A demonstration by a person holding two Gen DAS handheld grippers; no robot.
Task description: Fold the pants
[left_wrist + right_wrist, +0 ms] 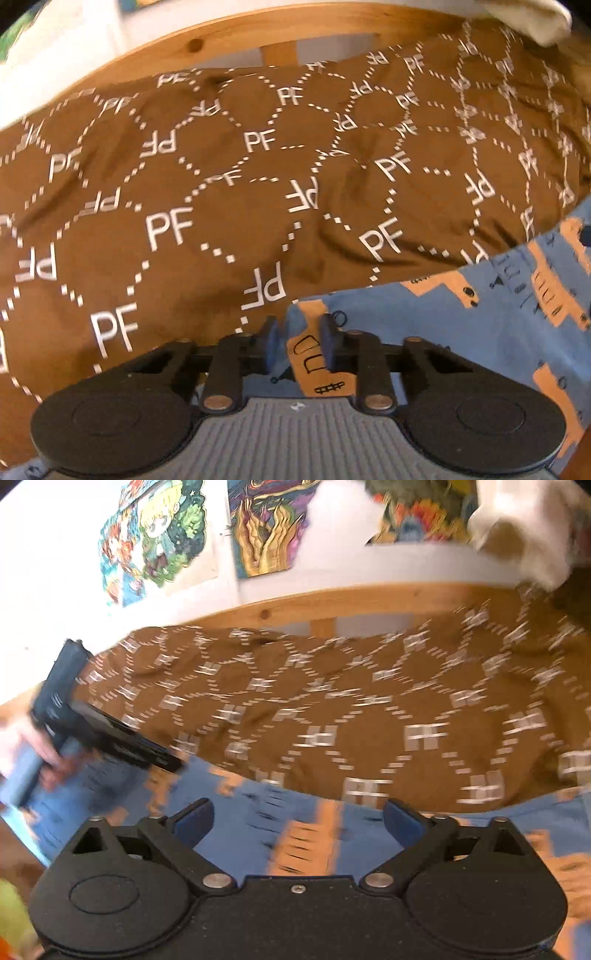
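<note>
On the brown patterned pants (pixel 229 206), near their edge, the left gripper (pixel 297 345) pinches blue printed fabric (pixel 461 332); the right gripper (pixel 297 821) stands spread, empty.

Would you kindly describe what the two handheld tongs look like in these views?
Both tongs, left and right, have black linkage arms with silver rivets, round black housings and dark blue pads. The left body is ribbed grey; the right is speckled black.

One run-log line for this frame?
left gripper: closing on blue cloth | right gripper: open | brown pants: spread flat
</note>
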